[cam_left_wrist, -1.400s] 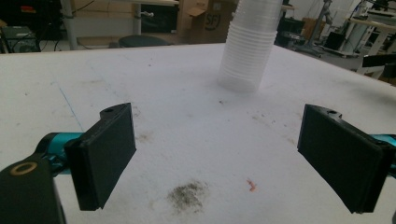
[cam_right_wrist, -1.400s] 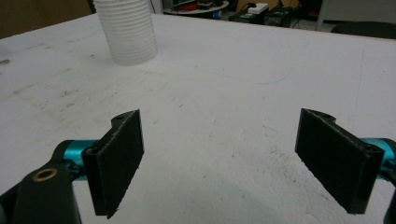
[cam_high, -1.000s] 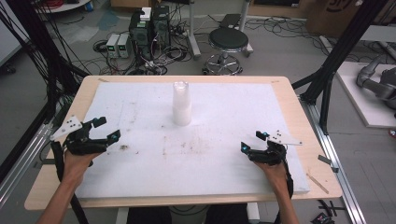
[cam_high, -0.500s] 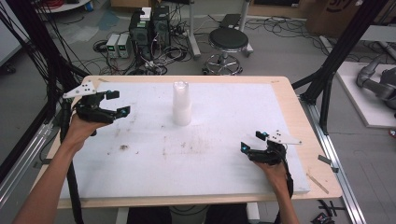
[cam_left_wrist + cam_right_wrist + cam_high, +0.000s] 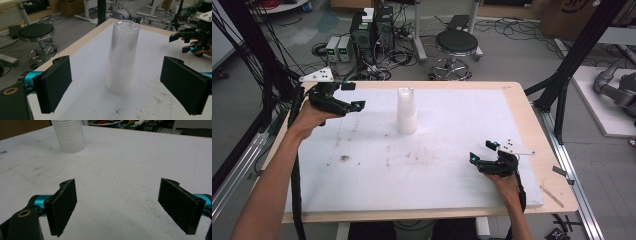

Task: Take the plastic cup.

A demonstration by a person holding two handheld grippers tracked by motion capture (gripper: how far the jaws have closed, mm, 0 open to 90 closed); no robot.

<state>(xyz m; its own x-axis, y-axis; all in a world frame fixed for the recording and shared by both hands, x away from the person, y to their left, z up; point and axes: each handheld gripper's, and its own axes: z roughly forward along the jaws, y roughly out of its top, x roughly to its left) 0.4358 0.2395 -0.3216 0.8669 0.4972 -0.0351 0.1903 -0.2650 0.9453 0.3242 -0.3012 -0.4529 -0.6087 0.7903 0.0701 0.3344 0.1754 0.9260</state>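
An upside-down stack of clear plastic cups (image 5: 406, 110) stands on the white table cover, toward the back middle. My left gripper (image 5: 353, 96) is raised to the left of the stack, open, its jaws pointing at it. In the left gripper view the stack of cups (image 5: 122, 57) stands upright ahead of the wide-open left gripper (image 5: 123, 86). My right gripper (image 5: 481, 151) rests low near the table's front right, open and empty. The right gripper view shows the open right gripper (image 5: 125, 205) over bare cover, with the stack of cups (image 5: 69, 135) far off at upper left.
The white cover (image 5: 437, 165) lies on a wooden table (image 5: 532, 125) and carries dark smudges (image 5: 344, 158). Behind the table are a black stool (image 5: 456, 44), electronics boxes (image 5: 372, 27) and cables on the floor. Black frame posts (image 5: 572, 65) stand at the right.
My left gripper has moved from the table's left front up and toward the back, then rightward closer to the cup stack. The right gripper has stayed put.
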